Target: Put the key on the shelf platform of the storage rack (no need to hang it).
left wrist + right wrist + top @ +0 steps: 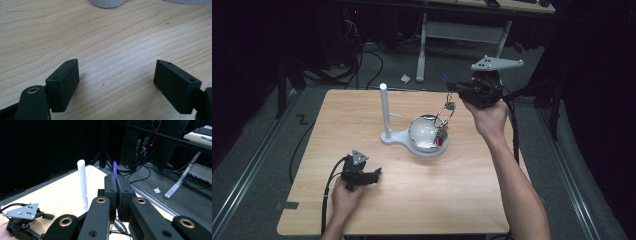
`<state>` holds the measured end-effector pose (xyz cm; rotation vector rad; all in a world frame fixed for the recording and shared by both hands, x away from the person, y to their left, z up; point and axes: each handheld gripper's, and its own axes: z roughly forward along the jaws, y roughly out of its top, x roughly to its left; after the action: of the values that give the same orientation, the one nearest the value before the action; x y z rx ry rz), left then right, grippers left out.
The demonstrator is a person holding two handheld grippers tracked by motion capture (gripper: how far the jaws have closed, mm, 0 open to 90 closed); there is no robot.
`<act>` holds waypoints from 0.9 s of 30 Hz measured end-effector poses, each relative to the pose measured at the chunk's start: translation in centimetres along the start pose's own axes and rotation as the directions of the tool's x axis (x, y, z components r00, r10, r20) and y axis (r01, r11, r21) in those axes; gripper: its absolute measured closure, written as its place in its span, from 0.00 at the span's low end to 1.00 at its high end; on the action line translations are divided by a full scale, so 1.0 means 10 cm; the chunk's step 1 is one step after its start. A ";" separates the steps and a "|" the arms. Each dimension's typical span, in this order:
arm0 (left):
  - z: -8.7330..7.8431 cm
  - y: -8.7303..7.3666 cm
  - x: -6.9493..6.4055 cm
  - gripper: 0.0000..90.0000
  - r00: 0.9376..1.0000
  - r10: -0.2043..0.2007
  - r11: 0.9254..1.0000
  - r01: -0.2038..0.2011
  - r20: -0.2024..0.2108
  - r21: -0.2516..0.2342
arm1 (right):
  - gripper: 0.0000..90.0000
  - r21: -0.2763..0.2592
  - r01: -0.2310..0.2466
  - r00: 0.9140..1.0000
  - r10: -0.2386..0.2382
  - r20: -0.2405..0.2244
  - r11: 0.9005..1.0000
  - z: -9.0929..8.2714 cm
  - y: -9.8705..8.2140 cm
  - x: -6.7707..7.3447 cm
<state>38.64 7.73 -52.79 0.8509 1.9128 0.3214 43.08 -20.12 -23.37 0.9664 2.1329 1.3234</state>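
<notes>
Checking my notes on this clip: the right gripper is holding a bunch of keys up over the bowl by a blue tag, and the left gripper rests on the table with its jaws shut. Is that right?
Not quite. The left gripper rests on the table with its jaws wide open and nothing between them, as the left gripper view shows. The rest holds: the right gripper is shut on the blue tag, and the keys hang over the bowl.
</notes>
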 end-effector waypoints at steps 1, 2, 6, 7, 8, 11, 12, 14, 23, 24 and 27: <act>0.00 0.00 0.00 0.23 1.000 0.002 1.000 -0.002 0.000 -0.001 | 0.99 -0.001 0.000 1.000 0.000 -0.002 1.000 0.03 0.01 0.01; 0.00 0.00 0.00 0.23 1.000 0.002 1.000 -0.002 0.000 -0.001 | 0.99 -0.001 0.000 1.000 0.000 -0.003 1.000 0.05 0.02 0.01; 0.00 0.00 0.00 0.23 1.000 0.002 1.000 -0.002 0.000 -0.001 | 0.99 0.006 -0.013 1.000 0.013 -0.002 1.000 0.13 0.01 0.00; 0.00 0.00 0.00 0.23 1.000 0.002 1.000 -0.002 0.000 -0.001 | 0.99 0.006 -0.013 1.000 0.013 -0.002 1.000 0.13 0.01 0.00; 0.00 0.00 0.00 0.23 1.000 0.002 1.000 -0.002 0.000 -0.001 | 0.99 0.015 -0.015 1.000 0.015 -0.007 1.000 0.18 0.00 0.00; 0.00 0.00 0.00 0.23 1.000 0.003 1.000 -0.003 0.001 0.000 | 0.98 0.032 -0.009 1.000 0.009 -0.004 0.999 0.26 -0.02 0.00; 0.00 0.00 0.00 0.23 1.000 0.003 1.000 -0.003 0.000 0.000 | 0.98 0.031 -0.010 1.000 0.010 -0.006 0.999 0.27 -0.03 0.00; 0.00 0.00 0.00 0.23 1.000 0.002 1.000 -0.002 0.000 0.000 | 0.98 0.032 -0.015 1.000 0.016 -0.007 0.999 0.29 -0.03 0.00; 0.00 0.00 0.01 0.23 1.000 0.011 1.000 -0.011 0.004 0.003 | 0.98 0.065 -0.045 0.999 0.045 -0.004 0.997 0.46 -0.16 -0.06; 0.00 0.00 0.01 0.23 1.000 0.010 1.000 -0.010 0.004 0.003 | 0.98 0.066 -0.048 0.999 0.048 -0.005 0.997 0.47 -0.17 -0.06; 0.00 0.00 0.01 0.23 1.000 0.009 1.000 -0.009 0.003 0.000 | 0.98 0.075 -0.049 0.999 0.050 -0.006 0.996 0.51 -0.21 -0.06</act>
<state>38.61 7.79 -52.82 0.8604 1.9064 0.3252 46.24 -18.27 -27.50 1.0522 2.1913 1.2804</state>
